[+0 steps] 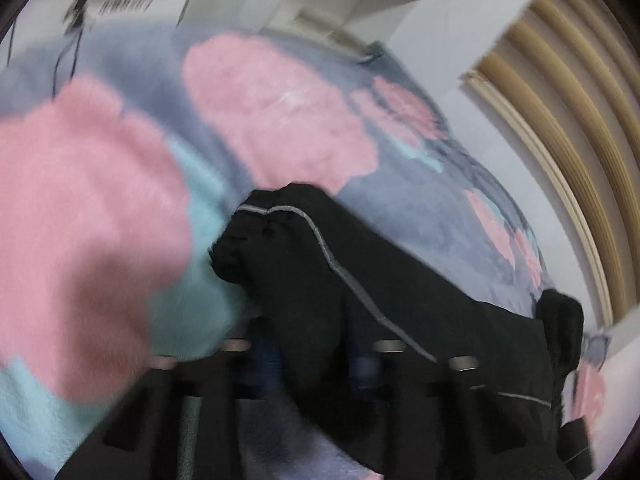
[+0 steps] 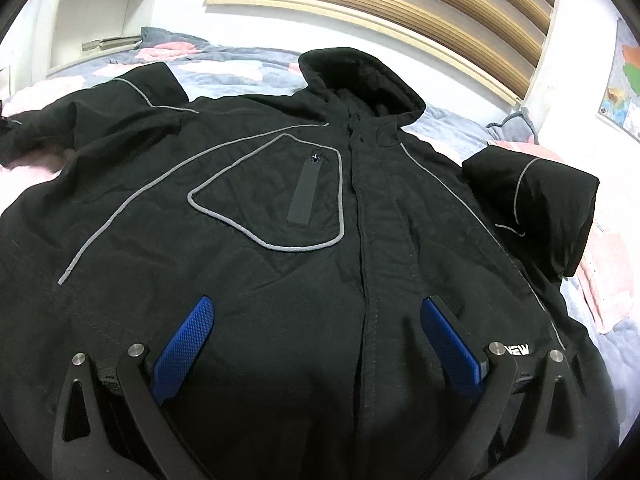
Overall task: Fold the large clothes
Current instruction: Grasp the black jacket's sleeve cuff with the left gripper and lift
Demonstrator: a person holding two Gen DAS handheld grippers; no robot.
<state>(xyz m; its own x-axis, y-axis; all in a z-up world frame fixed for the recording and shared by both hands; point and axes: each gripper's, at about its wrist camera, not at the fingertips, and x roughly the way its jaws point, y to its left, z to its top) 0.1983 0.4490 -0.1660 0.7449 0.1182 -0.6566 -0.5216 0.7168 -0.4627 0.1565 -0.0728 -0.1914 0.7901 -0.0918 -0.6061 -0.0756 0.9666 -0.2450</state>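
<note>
A black hooded jacket (image 2: 280,280) with grey piping lies front-up on the bed, its hood (image 2: 360,76) towards the headboard. One sleeve (image 2: 532,208) is bunched at the right of the body. My right gripper (image 2: 317,300) hangs open just above the jacket's lower front, its blue pads (image 2: 184,348) wide apart with nothing between them. In the blurred left wrist view, my left gripper (image 1: 316,356) is shut on the jacket's other sleeve (image 1: 304,264). That sleeve's black fabric runs up between the blue pads (image 1: 268,356), with the cuff end past them.
A fleecy bed cover (image 1: 100,200) with pink, grey and teal flowers lies under the jacket. A slatted wooden headboard (image 2: 400,12) stands behind it. White shelves (image 2: 100,12) holding books are at the far left, and a map poster (image 2: 624,80) hangs on the right wall.
</note>
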